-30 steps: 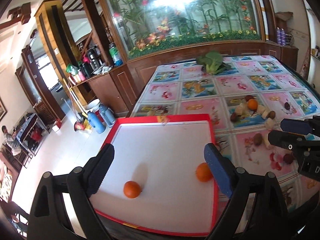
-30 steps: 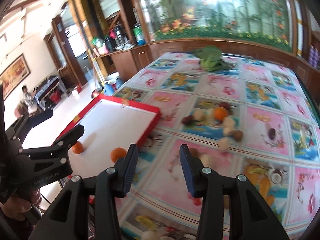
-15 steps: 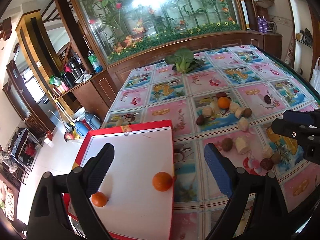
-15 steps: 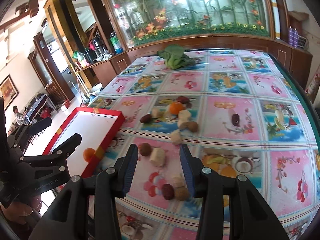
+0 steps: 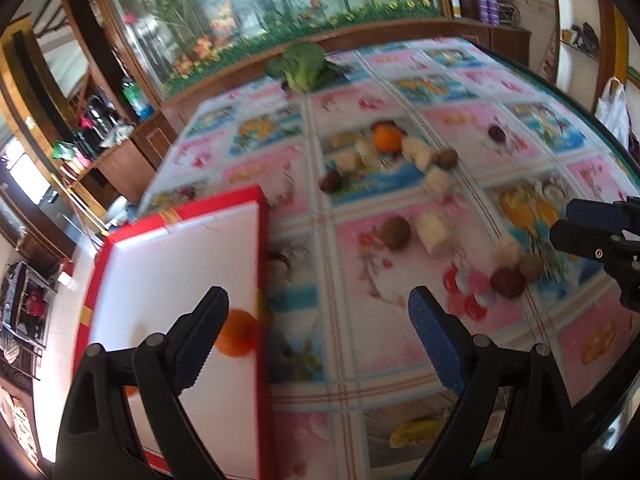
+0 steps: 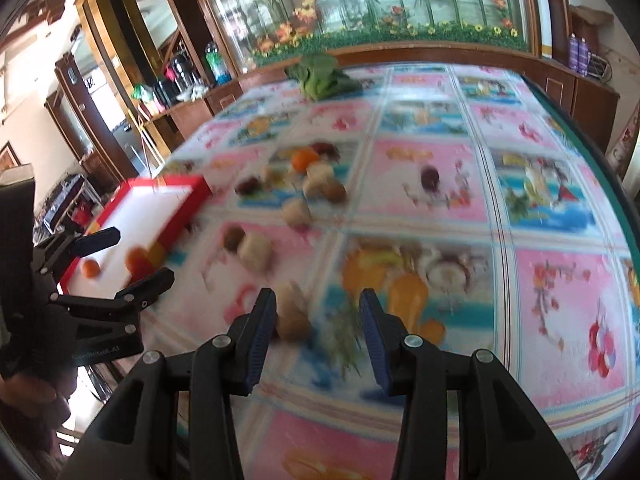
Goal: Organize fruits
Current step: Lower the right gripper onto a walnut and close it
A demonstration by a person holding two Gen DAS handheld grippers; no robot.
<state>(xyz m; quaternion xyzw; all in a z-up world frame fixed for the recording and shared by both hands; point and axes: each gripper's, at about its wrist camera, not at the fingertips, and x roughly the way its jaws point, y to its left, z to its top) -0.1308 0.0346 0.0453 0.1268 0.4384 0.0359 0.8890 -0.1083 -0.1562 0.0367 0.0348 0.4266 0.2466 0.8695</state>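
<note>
Both tongs empty, jaws apart: left tongs (image 5: 318, 320) spread wide over the bare flower-print plastic cloth on the bench (image 5: 360, 340), right tongs (image 6: 316, 320) about half open. Red-rimmed white tray (image 5: 180, 280) sits left of the left tongs; one small orange citrus fruit (image 5: 238, 338) lies in it just beside the left finger, at the tray's right rim, and the right wrist view shows a second orange (image 6: 90, 269) further in. Loose pile ahead of both tongs: third orange (image 5: 387, 139) at the far end among pale cream chunks and brown round fruits, all motion-blurred. Nearest candidate for the right tongs looks like the brown-beige lump (image 6: 294, 318) sitting just ahead of the gap and hard against its left finger. My read: step in hand is reaching for the next fruit. To do it well, shift the right tongs left so the lump centres between the fingers, drop until the pads straddle its widest part, close gently since it may be soft or roll. Keep the left tongs clear of the tray rim. Green leafy vegetable (image 6: 324, 76) at the far bench edge is out of the way.
</note>
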